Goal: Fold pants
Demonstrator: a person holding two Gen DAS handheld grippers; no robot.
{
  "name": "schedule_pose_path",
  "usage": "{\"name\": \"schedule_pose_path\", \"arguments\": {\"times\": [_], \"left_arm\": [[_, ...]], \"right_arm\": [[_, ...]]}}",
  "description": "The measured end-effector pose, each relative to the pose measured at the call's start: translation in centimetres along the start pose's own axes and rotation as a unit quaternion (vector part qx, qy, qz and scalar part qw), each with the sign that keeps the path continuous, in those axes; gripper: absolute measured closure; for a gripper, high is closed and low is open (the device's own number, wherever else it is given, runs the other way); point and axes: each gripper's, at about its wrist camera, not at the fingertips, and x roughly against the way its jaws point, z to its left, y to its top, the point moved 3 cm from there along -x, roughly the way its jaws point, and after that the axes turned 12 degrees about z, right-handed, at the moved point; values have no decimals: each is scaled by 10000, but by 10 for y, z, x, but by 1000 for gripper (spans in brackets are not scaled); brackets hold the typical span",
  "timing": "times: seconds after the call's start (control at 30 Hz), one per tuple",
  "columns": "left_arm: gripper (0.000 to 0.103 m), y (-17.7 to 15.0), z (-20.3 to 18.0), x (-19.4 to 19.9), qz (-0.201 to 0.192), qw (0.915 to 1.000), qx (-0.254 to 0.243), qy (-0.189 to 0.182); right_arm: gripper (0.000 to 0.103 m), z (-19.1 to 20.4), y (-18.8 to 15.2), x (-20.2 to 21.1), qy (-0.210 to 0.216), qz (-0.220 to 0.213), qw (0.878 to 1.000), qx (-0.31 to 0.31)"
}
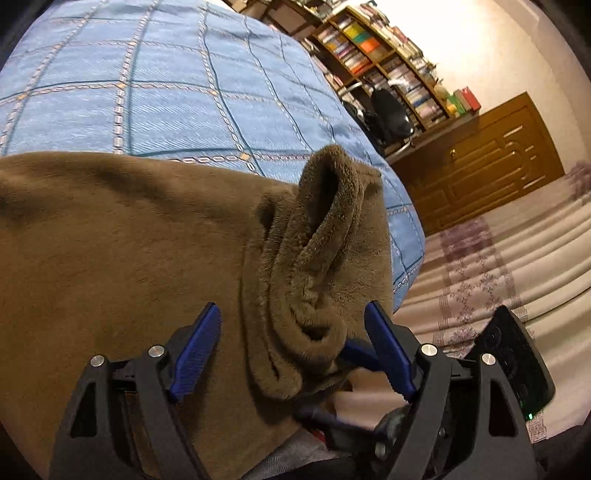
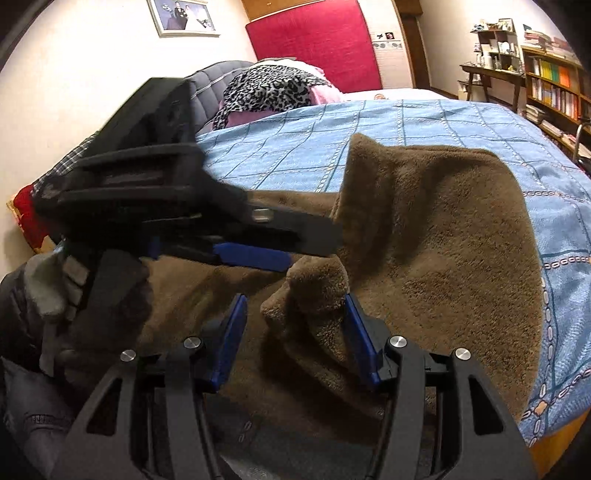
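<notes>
The left gripper (image 1: 291, 347) had its blue-padded fingers (image 1: 197, 350) spread wide apart, a bunched ridge of the brown fleece pants (image 1: 122, 236) rising between them without being pinched. The right gripper (image 2: 295, 339) likewise stood with its fingers (image 2: 232, 339) parted, a raised fold of the same fleece sitting in the gap and touching the right-hand pad. The pants lay spread over the blue checked bedspread (image 1: 155, 85) near the bed's edge.

Only the left wrist view showed an open tube of fabric, cuff or waistband I could not tell, standing up beyond the fingers, plus the patterned carpet (image 1: 491, 266), a wooden cabinet (image 1: 480, 158), a black office chair (image 1: 391, 114) and the bookshelf (image 1: 373, 48). Only the right wrist view showed the left gripper from outside (image 2: 255, 254), blurred, reaching across from the left with its blue pad lying close over the fleece, and behind it a red headboard (image 2: 314, 40), a leopard-print cloth (image 2: 266, 92) and a framed photo (image 2: 181, 16).

Both grippers were angled downward over the pants, close together, the left crossing in front of the right
</notes>
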Motion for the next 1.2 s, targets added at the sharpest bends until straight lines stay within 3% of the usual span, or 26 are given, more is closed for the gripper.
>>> {"name": "schedule_pose_path", "arguments": {"times": [0.2,0.33,0.43,0.7,0.9,1.03,1.2], "left_arm": [[27,9,-10,-19,304,9995,-61,57],[63,7,-15,-24,344,9977,-128,566],[72,3,-12,-16,255,9981,-31,553],[73,-20,-2,66,-555,9962,-63,667],[73,-60,45,130,-1011,9872,516,1124],[73,-88,79,149,-1108,9810,971,1260],[72,-111,106,147,-1088,9783,1299,1190]], "right_arm": [[48,-6,-5,0,309,25,9994,-176],[48,-7,-6,4,352,2,9991,-226],[48,-9,-4,12,410,-47,9988,-277],[48,-21,18,54,541,-493,9964,-438],[48,-24,42,59,361,-627,9963,-465],[48,-18,51,45,283,-533,9968,-520],[48,-9,67,19,299,-399,9969,-614]]}}
